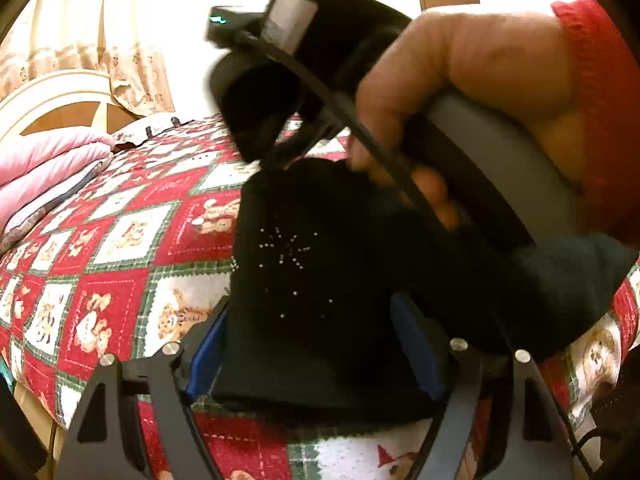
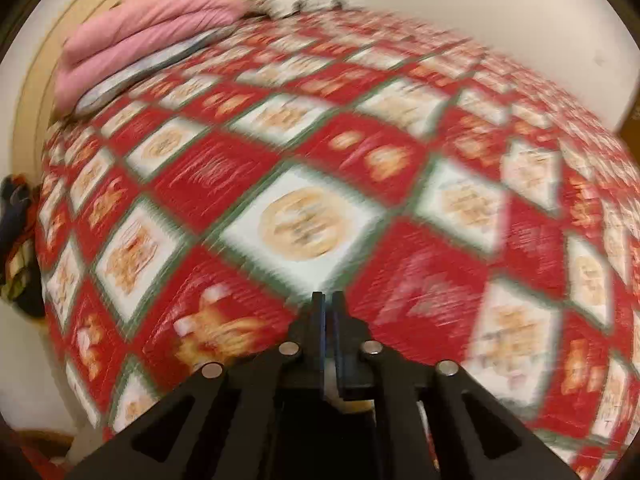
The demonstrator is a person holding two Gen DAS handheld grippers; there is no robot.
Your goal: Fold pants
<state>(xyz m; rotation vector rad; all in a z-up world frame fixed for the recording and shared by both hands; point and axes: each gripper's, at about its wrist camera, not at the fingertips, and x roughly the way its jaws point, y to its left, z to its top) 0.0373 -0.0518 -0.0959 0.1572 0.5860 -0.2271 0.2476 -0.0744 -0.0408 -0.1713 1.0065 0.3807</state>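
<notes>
The black pants [image 1: 320, 280], with small shiny studs, hang bunched above the quilted bed. My left gripper [image 1: 316, 344] has its blue-padded fingers [image 1: 416, 344] wide apart around a thick fold of the pants; the cloth fills the gap. The right gripper [image 1: 276, 136] shows in the left wrist view, held by a hand in a red sleeve, its tip at the top edge of the pants. In the right wrist view the right gripper [image 2: 329, 312] has its fingers nearly together; no cloth shows between them, and the view is blurred.
A red, white and green teddy-bear quilt [image 2: 320, 184] covers the bed. Folded pink bedding [image 2: 152, 36] lies by the cream headboard [image 1: 60, 96]. A curtain [image 1: 92, 20] hangs behind. Dark clothes [image 2: 16, 248] sit off the bed's left edge.
</notes>
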